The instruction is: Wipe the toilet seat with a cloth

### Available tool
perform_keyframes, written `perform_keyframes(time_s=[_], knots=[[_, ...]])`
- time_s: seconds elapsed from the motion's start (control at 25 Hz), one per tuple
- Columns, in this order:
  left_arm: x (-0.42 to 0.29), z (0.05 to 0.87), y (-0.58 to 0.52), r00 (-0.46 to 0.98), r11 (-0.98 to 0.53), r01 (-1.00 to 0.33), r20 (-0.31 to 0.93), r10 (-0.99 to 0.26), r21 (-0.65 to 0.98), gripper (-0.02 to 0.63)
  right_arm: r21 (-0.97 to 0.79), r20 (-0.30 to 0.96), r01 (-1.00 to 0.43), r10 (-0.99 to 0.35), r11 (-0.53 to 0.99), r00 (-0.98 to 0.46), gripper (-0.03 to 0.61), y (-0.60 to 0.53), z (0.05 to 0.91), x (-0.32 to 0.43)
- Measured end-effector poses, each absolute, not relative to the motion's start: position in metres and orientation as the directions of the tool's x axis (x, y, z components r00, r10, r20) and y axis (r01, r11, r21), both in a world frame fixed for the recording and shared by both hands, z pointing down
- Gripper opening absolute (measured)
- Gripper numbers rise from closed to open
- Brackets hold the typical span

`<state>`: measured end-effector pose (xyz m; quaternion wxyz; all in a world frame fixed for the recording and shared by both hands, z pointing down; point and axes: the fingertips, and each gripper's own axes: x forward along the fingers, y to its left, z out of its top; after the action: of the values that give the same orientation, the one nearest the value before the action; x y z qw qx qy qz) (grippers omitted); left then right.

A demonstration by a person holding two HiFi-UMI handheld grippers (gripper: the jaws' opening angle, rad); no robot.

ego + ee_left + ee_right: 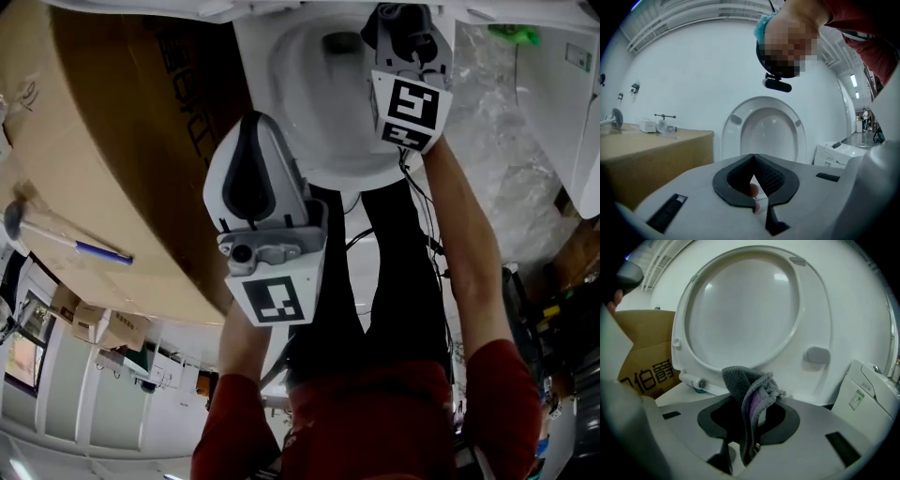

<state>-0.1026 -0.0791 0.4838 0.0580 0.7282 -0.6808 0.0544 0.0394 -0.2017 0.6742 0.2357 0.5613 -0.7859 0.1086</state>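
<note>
Biggest thing: cardboard box (103,169), brown, matte, flat-sided, filling 9–10 o'clock of the head view. Next is the toilet (309,94) at 12 o'clock: glossy white ceramic, rounded bowl. Its seat (815,319) stands tipped up w/ the lid behind it. It's a smooth oval plastic ring w/ grey rubber bumpers, underside facing out. In the right gripper view it fills 11–2 o'clock. A white plastic casing (869,390) w/ a label sits at 4 o'clock there.

Left gripper (753,161): pale hard shell, black ribbed pads, jaws pinched tip to tip w/ nothing between. It's approx centre of the head view, at 7 o'clock from the bowl, well apart from the seat.

Right gripper (750,401): jaws clamped on the cloth (740,380). It's over the bowl, at 1 o'clock in the head view.

Cloth: grey knit/terry w/ a purple inner face, soft and bunched. One fold stands up out of the jaws and a tail hangs below. It's near the seat's lower edge, at 6 o'clock of the ring, but not touching as far as I can see.

Progress, my read: cloth in grip & at the toilet = done. Wiping proper looks not yet begun; no contact, no streaks or damp marks visible on the ring. Left to do: press cloth to ring, work round it, poss. lower the seat for its top face.
</note>
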Motion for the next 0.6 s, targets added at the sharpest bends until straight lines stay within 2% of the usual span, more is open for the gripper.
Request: perform_keyframes(time_s=[0.4, 0.6], knots=[[-0.160, 0.475, -0.055, -0.021, 0.024, -1.000, 0.141, -0.990, 0.018, 0.012, -0.033, 0.557, -0.936, -0.772, 0.349, -0.307, 0.117, -0.191, 0.685, -0.026], [-0.181, 0.468, -0.046, -0.044, 0.048, -0.998, 0.134, -0.990, 0.029, 0.012, -0.246, 0.585, -0.927, -0.719, 0.282, -0.374, 0.117, -0.189, 0.685, -0.063]])
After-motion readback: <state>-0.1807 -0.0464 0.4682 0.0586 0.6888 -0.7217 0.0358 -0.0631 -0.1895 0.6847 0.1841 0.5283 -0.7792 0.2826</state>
